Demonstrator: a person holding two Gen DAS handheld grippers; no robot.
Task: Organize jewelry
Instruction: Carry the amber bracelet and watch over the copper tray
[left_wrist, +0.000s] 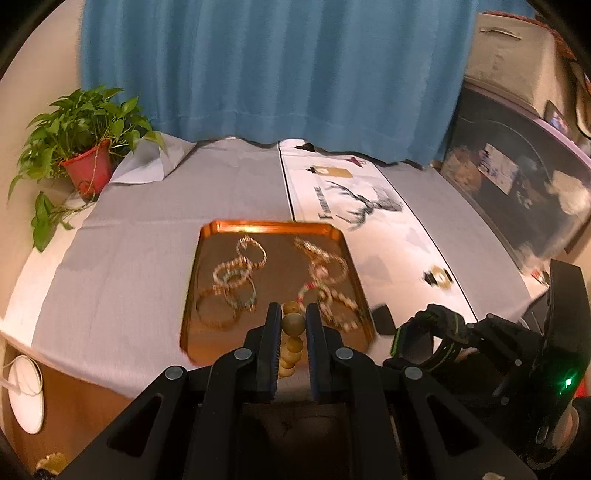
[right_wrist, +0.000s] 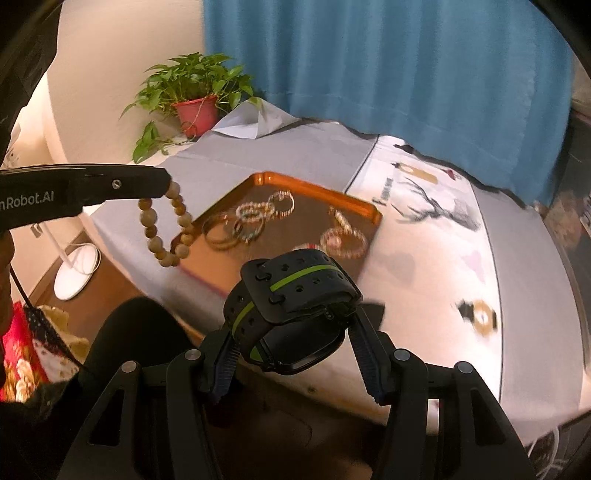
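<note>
My left gripper (left_wrist: 293, 312) is shut on a wooden bead bracelet (left_wrist: 293, 324), whose loop hangs below the fingers over the near edge of the orange tray (left_wrist: 273, 226). In the right wrist view the same bracelet (right_wrist: 166, 236) dangles from the left gripper (right_wrist: 168, 183), in the air left of the tray (right_wrist: 317, 190). My right gripper (right_wrist: 295, 328) is shut on a black watch with a green stripe (right_wrist: 295, 291), held above the table's near edge. Several bead and metal bracelets (left_wrist: 236, 280) lie in the tray in two loose clusters.
The table carries a grey cloth (left_wrist: 129, 258) and a white runner with a deer print (left_wrist: 369, 206). A potted plant (left_wrist: 86, 147) stands at the back left before a blue curtain (left_wrist: 277, 74). A white round stand base (right_wrist: 77, 273) sits on the floor at left.
</note>
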